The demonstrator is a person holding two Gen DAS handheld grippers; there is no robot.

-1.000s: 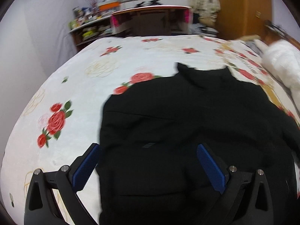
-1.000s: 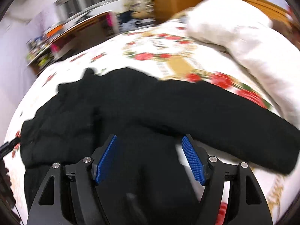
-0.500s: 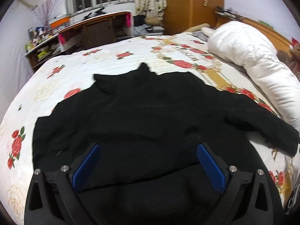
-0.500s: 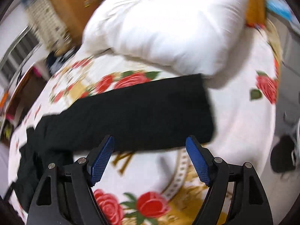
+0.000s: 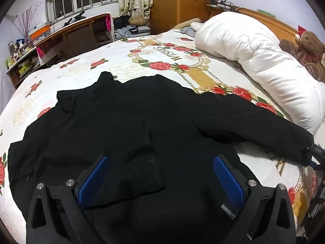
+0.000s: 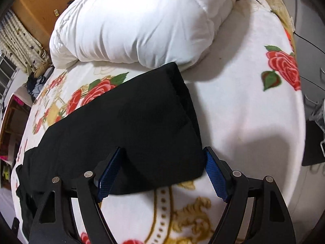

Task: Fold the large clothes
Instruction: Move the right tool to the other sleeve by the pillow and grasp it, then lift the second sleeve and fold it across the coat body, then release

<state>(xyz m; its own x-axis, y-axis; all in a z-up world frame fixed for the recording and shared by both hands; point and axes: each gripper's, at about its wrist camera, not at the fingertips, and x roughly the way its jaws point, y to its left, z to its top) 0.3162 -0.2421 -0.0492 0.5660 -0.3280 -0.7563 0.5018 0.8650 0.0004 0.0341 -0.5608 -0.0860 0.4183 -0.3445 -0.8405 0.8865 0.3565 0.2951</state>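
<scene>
Notably, the black garment's sleeve (image 6: 126, 126) runs lower left to upper centre, its cuff end between the spread right tongs (image 6: 160, 172); left tongs (image 5: 160, 174), also spread, hover over the body.

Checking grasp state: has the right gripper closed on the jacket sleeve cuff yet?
No, the right gripper is open, its fingers straddling the black sleeve cuff on the floral bedspread.
</scene>
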